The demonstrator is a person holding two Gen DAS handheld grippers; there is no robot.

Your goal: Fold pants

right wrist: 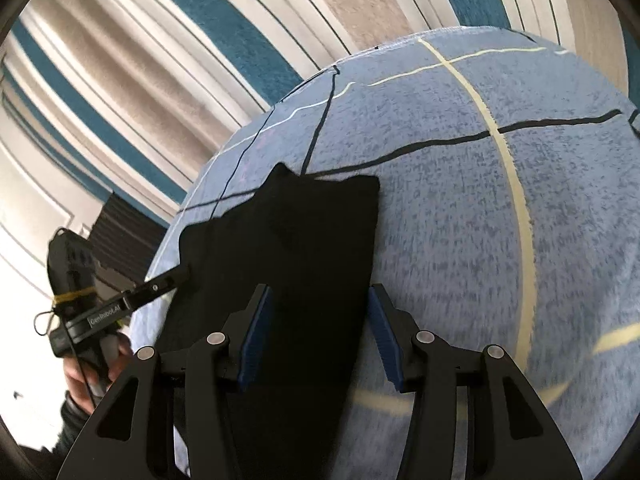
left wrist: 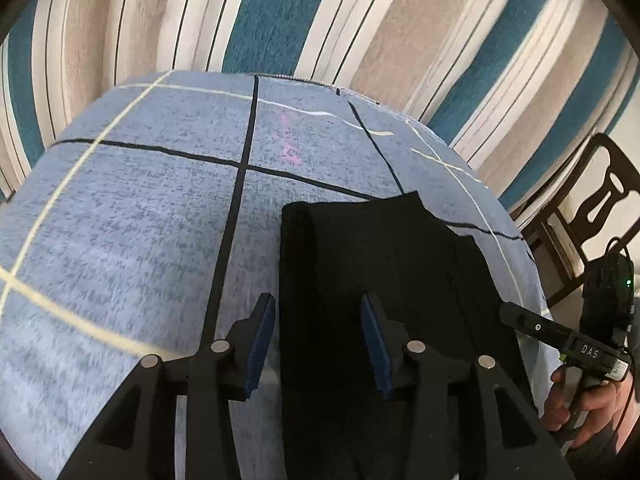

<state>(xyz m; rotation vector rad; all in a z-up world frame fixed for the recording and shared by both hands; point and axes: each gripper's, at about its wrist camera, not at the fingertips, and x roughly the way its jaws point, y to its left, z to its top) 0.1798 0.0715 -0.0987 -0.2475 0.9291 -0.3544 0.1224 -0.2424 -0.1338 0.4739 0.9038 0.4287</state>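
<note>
Black pants [left wrist: 372,280] lie lengthwise on the blue plaid cloth [left wrist: 140,220]. The left gripper [left wrist: 318,340] and right gripper [right wrist: 320,336] hang above the pants' near end — jaws apart, gripping nothing — each straddling one long edge, apparently readying a fold.

Black pants [left wrist: 372,280] lie on a light blue mottled cover [left wrist: 140,220] crossed by thin black and pale yellow lines, with a faint pink smudge, possibly a stain. The curtain [left wrist: 280,12] behind shows teal, beige and white stripes.
</note>
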